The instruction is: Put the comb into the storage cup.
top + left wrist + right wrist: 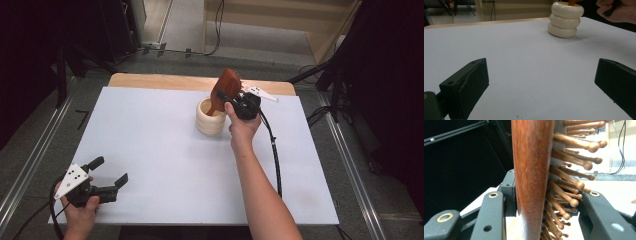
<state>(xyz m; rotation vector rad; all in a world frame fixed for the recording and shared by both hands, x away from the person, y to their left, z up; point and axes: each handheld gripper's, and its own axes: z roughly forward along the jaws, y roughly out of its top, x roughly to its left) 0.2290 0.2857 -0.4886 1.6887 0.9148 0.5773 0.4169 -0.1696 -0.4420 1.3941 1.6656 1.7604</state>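
A reddish-brown wooden hairbrush stands with its handle down in a cream ribbed holder at the table's far middle. My right gripper is shut on the brush head, beside the holder's right rim. Up close, the right gripper view has the brush's wooden back against the left jaw and its ball-tipped wooden bristles against the right one. My left gripper rests near the front left corner, open and holding nothing. The holder stands far off in the left gripper view.
A white sheet covers the wooden table. The right gripper's black cable trails along the forearm toward the front edge. Dark stands and cables lie on the floor beyond the table's right side.
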